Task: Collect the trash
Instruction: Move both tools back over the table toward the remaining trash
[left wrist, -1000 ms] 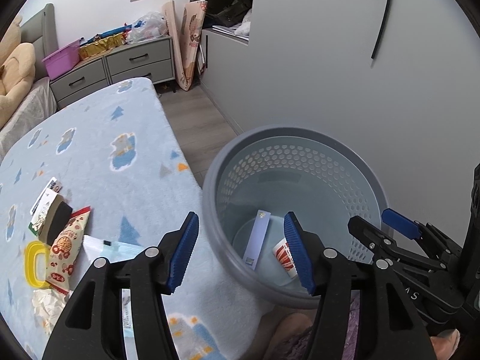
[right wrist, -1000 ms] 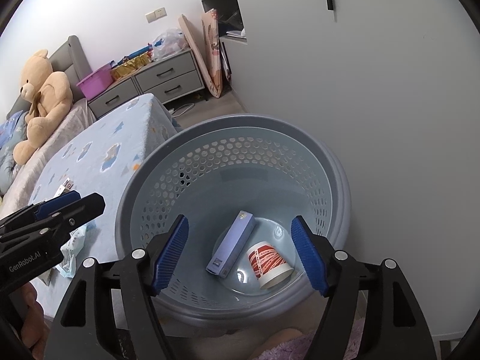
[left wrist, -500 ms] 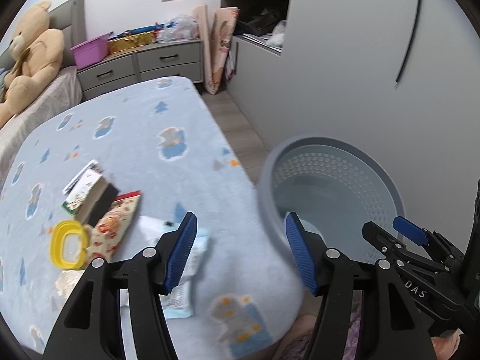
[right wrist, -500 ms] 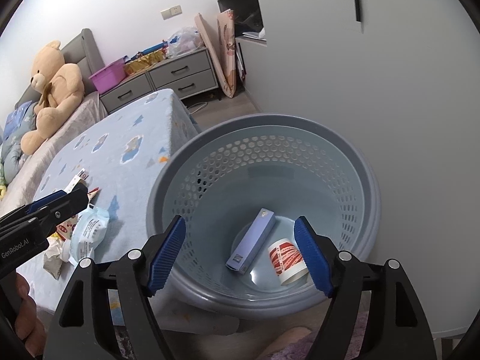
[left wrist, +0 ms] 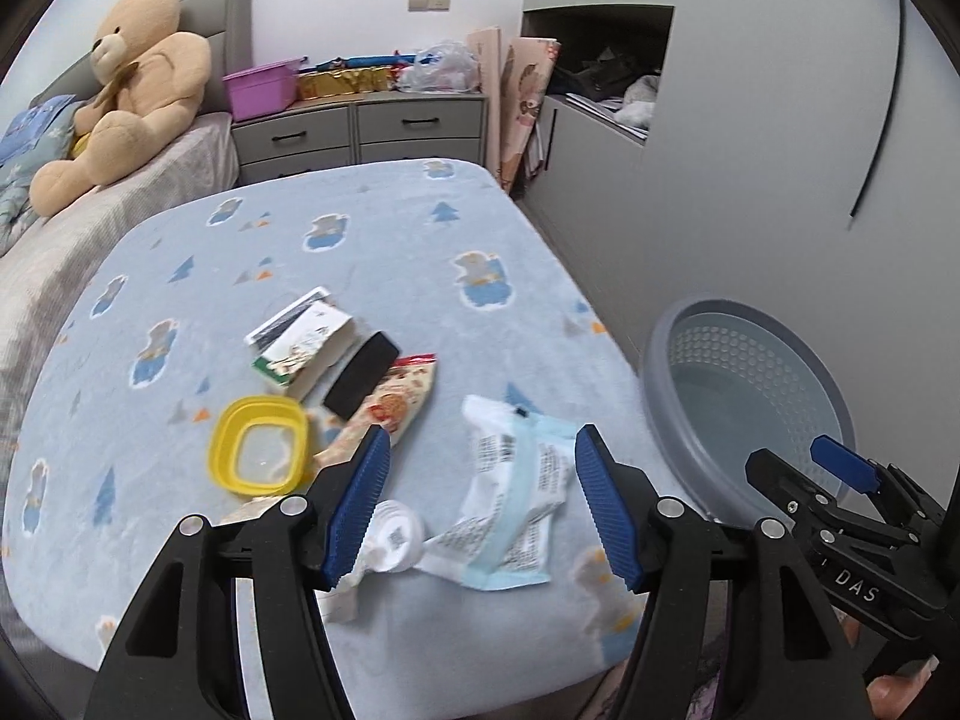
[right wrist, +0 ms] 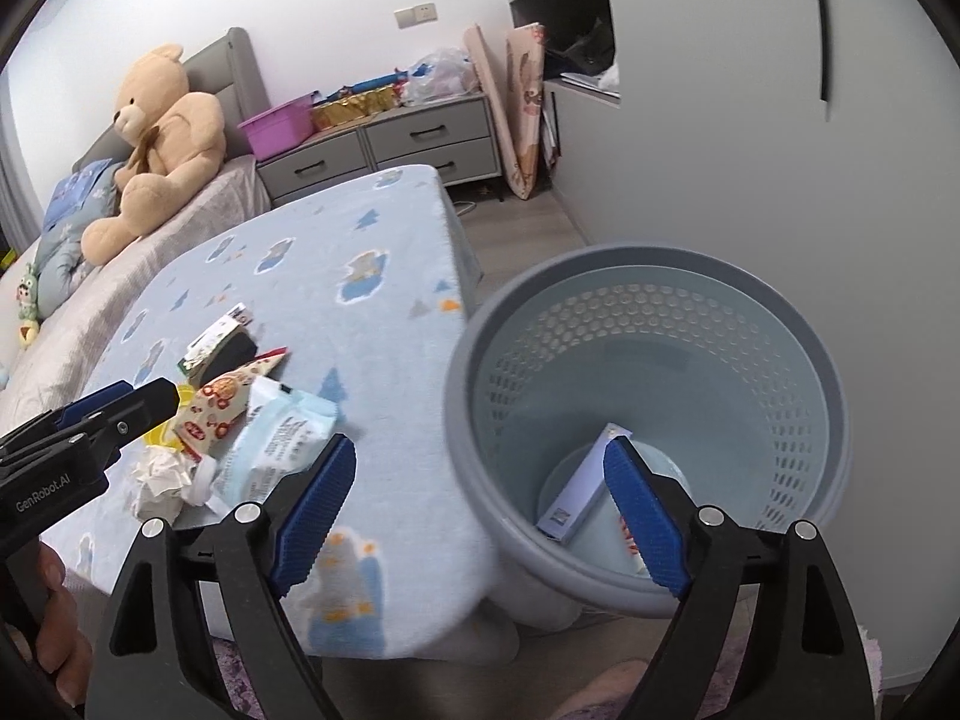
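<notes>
- Your left gripper [left wrist: 483,504] has swung from over the bin [left wrist: 660,372] to the bed [left wrist: 372,228], over the wipes pack [left wrist: 516,498]; its jaws are opening, empty.
- Your right gripper [right wrist: 480,510] sits at the bin's rim, jaws opening wide, empty.
- Trash lies on the bed: wrapper [left wrist: 399,399], yellow lid [left wrist: 261,450], crumpled paper [right wrist: 159,477].
- A box [right wrist: 579,495] lies in the bin.

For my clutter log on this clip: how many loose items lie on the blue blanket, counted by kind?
Soft packets: 2 (snack wrapper, wipes pack)
Carton: 1
Black block: 1
Yellow tub: 1
White cap: 1
Crumpled paper: 1
Total: 7
</notes>
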A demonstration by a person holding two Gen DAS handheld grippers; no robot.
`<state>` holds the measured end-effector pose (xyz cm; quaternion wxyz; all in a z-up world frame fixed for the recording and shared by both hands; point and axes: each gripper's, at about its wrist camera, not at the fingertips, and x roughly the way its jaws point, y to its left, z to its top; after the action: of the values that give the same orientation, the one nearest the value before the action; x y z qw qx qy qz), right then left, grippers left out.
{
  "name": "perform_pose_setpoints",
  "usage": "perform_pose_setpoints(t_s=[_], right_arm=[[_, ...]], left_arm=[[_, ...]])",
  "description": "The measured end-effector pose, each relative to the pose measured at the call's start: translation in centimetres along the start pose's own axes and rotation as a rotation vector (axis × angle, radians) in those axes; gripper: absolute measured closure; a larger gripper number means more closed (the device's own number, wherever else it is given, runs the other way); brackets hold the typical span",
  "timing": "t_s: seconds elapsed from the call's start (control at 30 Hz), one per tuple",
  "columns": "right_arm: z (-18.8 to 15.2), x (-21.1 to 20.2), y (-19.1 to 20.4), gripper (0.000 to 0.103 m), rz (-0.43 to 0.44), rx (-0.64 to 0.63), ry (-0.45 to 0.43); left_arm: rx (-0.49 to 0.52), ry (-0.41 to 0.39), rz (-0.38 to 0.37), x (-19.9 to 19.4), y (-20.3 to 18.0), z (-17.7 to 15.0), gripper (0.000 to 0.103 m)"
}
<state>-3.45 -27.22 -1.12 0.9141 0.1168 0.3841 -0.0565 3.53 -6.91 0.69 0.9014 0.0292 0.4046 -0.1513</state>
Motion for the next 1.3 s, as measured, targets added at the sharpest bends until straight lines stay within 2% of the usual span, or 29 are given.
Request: perform_pose_setpoints(t_s=[0.5, 1.2, 1.3], right_arm=[[-0.4, 0.4, 6.4, 0.019, 0.060, -0.083, -0.002], [-1.8, 1.2, 11.5, 0.016, 0.074, -0.154, 0.035], [-2.0, 1.3, 12.0, 0.011, 0.075, -0.156, 0.043]], left_arm=[[-0.083, -0.021, 0.057, -2.1, 6.5, -2.1, 0.040], [-0.156, -0.029, 0.111, -3.4, 11.9, -4.2, 0.040], [-0.164, -0.030, 0.120, -3.5, 12.5, -4.4, 0.040]])
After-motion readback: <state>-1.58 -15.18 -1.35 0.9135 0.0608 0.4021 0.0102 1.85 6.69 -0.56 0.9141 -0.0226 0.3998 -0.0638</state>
